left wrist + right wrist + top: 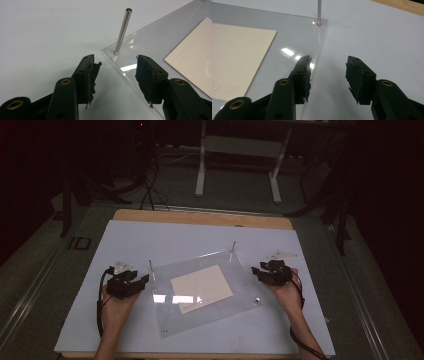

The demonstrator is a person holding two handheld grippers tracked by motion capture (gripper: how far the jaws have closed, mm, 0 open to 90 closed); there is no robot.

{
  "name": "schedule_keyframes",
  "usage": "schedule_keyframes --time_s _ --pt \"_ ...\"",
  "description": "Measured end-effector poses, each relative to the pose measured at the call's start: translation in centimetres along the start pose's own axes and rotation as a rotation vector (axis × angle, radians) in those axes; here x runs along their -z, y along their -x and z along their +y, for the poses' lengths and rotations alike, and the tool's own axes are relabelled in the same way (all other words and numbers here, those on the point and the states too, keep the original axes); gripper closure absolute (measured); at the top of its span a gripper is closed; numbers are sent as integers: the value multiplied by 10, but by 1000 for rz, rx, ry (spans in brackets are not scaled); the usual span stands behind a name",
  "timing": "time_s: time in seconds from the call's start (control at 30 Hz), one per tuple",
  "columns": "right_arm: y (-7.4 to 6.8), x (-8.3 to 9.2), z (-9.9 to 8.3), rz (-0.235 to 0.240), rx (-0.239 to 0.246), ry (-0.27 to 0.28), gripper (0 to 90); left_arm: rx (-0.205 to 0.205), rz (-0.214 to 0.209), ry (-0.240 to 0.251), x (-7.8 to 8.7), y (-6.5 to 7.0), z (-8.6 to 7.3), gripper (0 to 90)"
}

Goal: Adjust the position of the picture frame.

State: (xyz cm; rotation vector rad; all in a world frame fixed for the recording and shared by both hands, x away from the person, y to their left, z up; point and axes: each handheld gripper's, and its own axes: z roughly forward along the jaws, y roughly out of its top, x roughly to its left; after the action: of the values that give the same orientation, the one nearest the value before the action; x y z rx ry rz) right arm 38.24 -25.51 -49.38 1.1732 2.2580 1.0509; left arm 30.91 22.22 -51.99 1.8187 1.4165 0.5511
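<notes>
While claws (pixel 146 279) (pixel 256 270) gape, acrylic plate (pixel 210 310) lies between.

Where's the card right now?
The card lies flat on the clear sheet at mid-table in the high view, between the left gripper and right gripper, touching neither.

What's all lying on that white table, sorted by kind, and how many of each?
Clear plastic sheet: 1
Cream card on the sheet: 1
Upright metal pins at the sheet's far corners: 2
Hand-held claws, left claw and right claw, both open: 2
Total: 6
</notes>
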Motion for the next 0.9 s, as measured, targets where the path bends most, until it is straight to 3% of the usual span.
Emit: schedule_keyframes --time_s 0.27,0.5,0.9 --pt "-1 -10 8 19 14 11 496 -25 -9 -2 0 3 3 490" --pt "0 -19 14 -9 35 -4 544 -27 -18 2 -2 7 6 484" --pt "5 -31 30 3 28 14 582 -68 2 -18 -11 11 14 511"
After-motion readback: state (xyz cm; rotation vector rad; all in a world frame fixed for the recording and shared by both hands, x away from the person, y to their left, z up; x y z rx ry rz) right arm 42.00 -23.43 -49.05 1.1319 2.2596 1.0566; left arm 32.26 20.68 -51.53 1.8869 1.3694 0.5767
